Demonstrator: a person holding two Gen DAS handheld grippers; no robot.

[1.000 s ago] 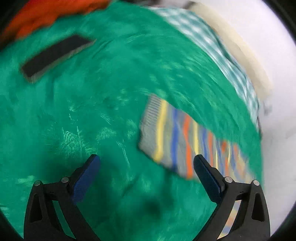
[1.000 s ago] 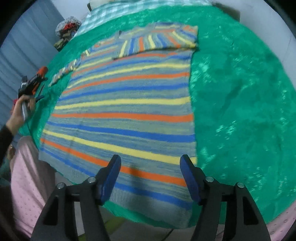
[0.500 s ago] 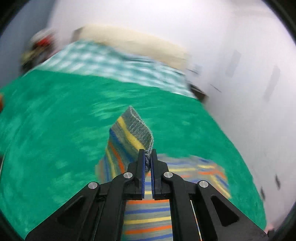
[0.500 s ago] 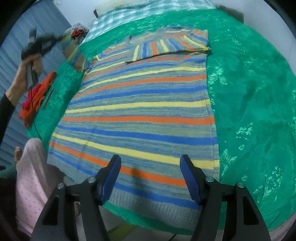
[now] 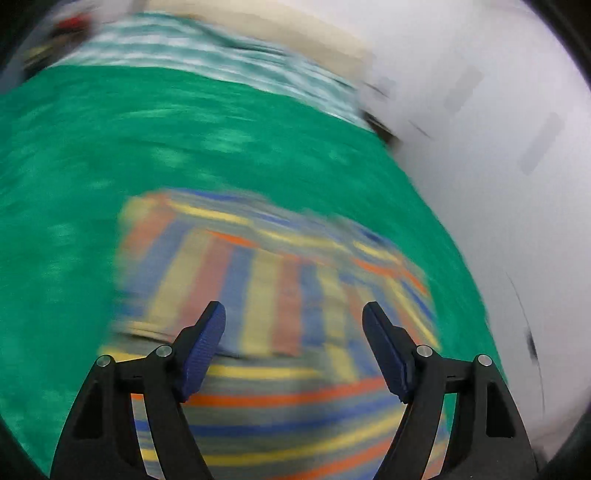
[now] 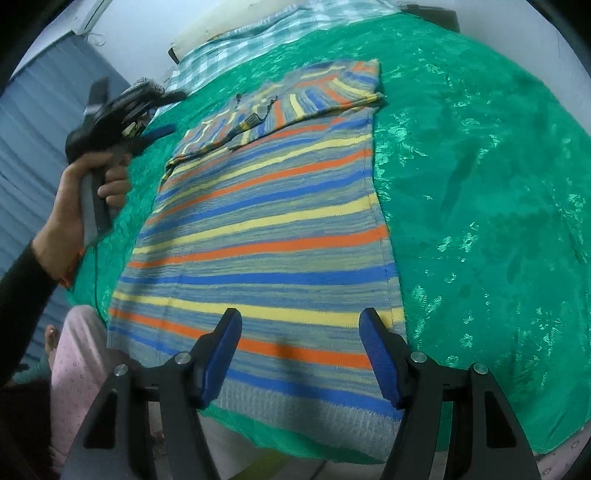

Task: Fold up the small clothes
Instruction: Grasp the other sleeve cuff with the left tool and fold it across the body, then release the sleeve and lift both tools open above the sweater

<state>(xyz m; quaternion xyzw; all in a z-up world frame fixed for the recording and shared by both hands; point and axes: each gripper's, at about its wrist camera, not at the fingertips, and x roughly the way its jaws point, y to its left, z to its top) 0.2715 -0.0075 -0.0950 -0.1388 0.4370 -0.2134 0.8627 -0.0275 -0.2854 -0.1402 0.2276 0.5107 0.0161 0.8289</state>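
- Striped knitted sweater (image 6: 266, 236) in grey, blue, yellow and orange lies flat on the green textured bedspread (image 6: 480, 192), its ribbed grey hem nearest the right gripper (image 6: 299, 350).
- Right gripper, black arms with blue ridged pads, hovers over the sweater's hem with jaws spread and nothing between them.
- At the near left of the sweater, pink dotted fabric (image 6: 74, 369) of the person's clothing shows beside the bedspread's edge.
- Left of the sweater's middle, a hand (image 6: 74, 206) in a black sleeve (image 6: 22, 288) grips the left gripper (image 6: 162, 110), which points toward the sweater's far end.
- Left gripper (image 5: 293, 343) has just been opening; its jaws stand spread, nothing pinched, above the folded sleeve in a badly blurred view.
- Both sleeves are folded inward across the sweater's chest; the right sleeve (image 6: 325, 92) lies smooth, the left sleeve (image 6: 218, 133) lies slightly rumpled just beside it.
- Bedspread around the sweater is shiny, with a raised floral pattern.
- Beyond the sweater's collar, a green-and-white checked cloth (image 6: 258, 37) covers the far end, with a cream headboard (image 5: 258, 33) and white wall (image 5: 498, 147) behind.
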